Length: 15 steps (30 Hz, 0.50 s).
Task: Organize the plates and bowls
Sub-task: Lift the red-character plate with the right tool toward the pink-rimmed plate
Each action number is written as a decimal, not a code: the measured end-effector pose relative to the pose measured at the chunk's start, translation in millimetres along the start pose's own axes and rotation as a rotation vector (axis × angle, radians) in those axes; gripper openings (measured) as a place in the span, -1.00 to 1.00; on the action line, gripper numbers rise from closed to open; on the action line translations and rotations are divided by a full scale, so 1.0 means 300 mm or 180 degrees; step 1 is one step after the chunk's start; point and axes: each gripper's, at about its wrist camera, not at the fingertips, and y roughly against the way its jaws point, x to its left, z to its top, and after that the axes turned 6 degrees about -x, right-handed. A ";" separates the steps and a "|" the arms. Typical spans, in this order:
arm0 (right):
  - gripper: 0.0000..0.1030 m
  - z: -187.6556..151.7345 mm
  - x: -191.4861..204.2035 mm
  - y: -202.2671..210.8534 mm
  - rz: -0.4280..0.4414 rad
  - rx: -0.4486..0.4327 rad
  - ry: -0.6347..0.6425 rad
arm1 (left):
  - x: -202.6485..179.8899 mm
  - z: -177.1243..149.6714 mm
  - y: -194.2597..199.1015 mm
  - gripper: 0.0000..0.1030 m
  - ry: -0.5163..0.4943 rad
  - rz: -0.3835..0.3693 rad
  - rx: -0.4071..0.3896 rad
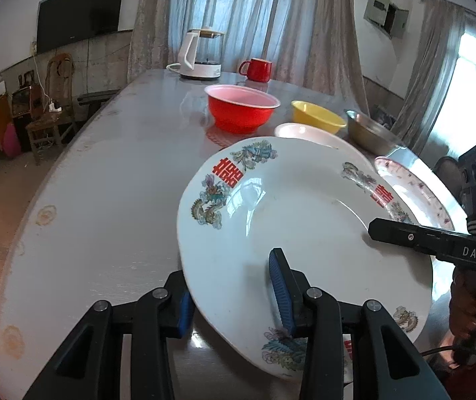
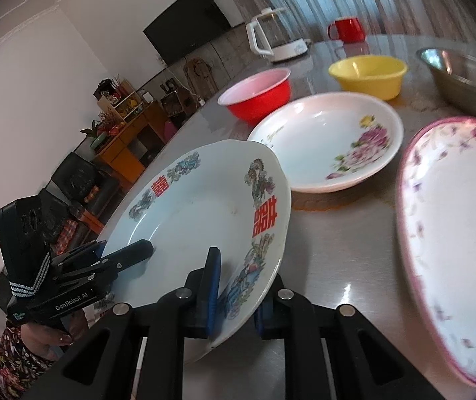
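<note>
Setting: lived-in home, living/dining room. Evidence: flat black TV (image 1: 79, 13) mounted on wall; long pale curtains (image 1: 238, 16) over bright windows; wooden chair (image 1: 56, 100) and orange cabinet (image 2: 128, 146) with ornaments along wall. Round desk (image 1: 104, 200) carries household crockery: white electric kettle (image 1: 198, 55), red mug (image 1: 257, 69), red bowl (image 1: 241, 108), yellow bowl (image 1: 317, 116), flowered plates (image 2: 331, 143).

A plate (image 1: 287, 220) is held tilted above the near part of the table (image 1: 104, 200), clamped at its near rim by the left gripper (image 1: 234, 295) and at its opposite rim by the right gripper (image 2: 236, 296). Behind it a second plate (image 2: 327, 143) is set, with a third plate (image 2: 454, 240) towards the right edge. Three bowls (image 2: 257, 96) (image 2: 367, 73) (image 2: 464, 76) are lined up further back. A kettle (image 1: 198, 55) and a mug (image 1: 256, 69) are placed at the far edge.
</note>
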 end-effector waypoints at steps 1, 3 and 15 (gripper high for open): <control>-0.70 0.001 -0.002 0.008 -0.0014 -0.0025 0.0026 | -0.007 0.002 0.001 -0.21 -0.0001 -0.0008 -0.0007; -0.70 -0.001 -0.008 0.022 -0.0024 -0.0045 0.0033 | -0.025 0.006 0.002 -0.21 -0.0001 -0.0027 -0.0028; -0.70 0.002 -0.061 0.148 -0.0083 -0.0311 0.0069 | -0.154 0.071 0.006 -0.21 -0.0111 -0.0157 -0.0171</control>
